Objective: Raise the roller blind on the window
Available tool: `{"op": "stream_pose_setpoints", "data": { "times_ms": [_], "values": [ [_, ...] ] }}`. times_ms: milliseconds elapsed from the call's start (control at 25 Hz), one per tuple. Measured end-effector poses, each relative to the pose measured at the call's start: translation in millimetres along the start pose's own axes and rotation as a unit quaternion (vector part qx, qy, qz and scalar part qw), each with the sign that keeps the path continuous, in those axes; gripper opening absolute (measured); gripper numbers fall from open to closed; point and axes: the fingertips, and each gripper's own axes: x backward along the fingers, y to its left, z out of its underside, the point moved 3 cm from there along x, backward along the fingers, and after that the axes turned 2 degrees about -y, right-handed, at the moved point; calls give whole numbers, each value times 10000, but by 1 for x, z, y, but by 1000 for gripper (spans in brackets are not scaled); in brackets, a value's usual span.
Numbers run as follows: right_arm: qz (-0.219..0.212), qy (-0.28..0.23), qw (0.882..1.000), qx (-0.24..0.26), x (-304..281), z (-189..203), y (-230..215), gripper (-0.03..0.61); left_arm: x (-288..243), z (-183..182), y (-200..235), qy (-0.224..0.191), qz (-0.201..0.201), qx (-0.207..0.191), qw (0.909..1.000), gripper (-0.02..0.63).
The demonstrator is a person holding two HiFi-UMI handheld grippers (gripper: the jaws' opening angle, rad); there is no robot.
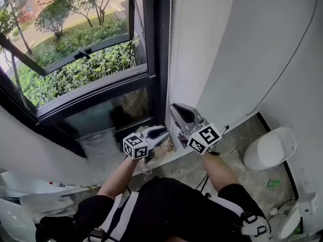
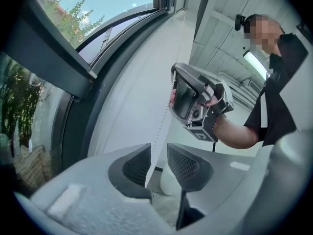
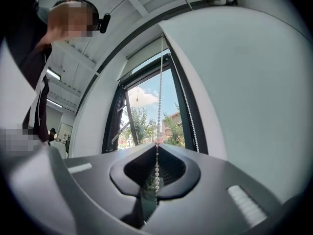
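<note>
The blind's white bead chain (image 1: 170, 39) hangs down the dark window frame (image 1: 151, 44) beside the white wall. My right gripper (image 1: 176, 110) is the higher of the two and is shut on the chain (image 3: 160, 92), whose beads run straight between its pads; a second strand (image 3: 190, 116) hangs free to its right. My left gripper (image 1: 157, 133) sits just below and to the left, open. The chain (image 2: 160, 129) passes through the gap between its jaws, and the pads stand clear of it. The left gripper view shows the right gripper (image 2: 172, 89) clamped higher up the same chain.
An open window sash (image 1: 75, 54) looks out on green shrubs. A white round bin (image 1: 270, 147) stands on the stone floor at the right, near a thin cable (image 1: 282, 69) on the wall. White furniture (image 1: 15, 216) sits at the lower left.
</note>
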Motion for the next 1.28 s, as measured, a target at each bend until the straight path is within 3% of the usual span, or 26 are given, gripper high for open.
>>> {"op": "stream_pose_setpoints", "data": {
  "times_ms": [120, 240, 480, 560, 680, 840, 960, 1280],
  "values": [
    [-104, 44, 9998, 191, 2, -2, 7, 15, 12, -30, -4, -294, 144, -229, 9992, 123],
    [-135, -41, 9998, 103, 4, -4, 12, 15, 18, -85, -14, -802, 256, -526, 9951, 123],
    [-191, -62, 9998, 15, 5, -5, 21, 15, 16, -225, -65, -1981, 1106, -959, 9692, 123],
    [-233, -37, 9997, 11, 4, -5, 24, 15, 10, -261, -82, -2074, 1357, -1169, 9617, 124],
    [-266, -11, 9996, -7, 4, -4, 27, 15, -5, -299, -99, -2011, 1499, -1414, 9577, 124],
    [-237, -3, 9997, 1, 8, -5, 28, 15, -16, -317, -113, -2074, 1591, -1459, 9541, 123],
    [-239, 3, 9997, 15, 9, -5, 28, 15, -15, -316, -112, -2213, 1515, -1322, 9543, 17],
    [-234, -57, 9997, -31, 10, -5, 27, 15, -12, -316, -109, -2347, 1489, -1241, 9525, 15]
  ]
}}
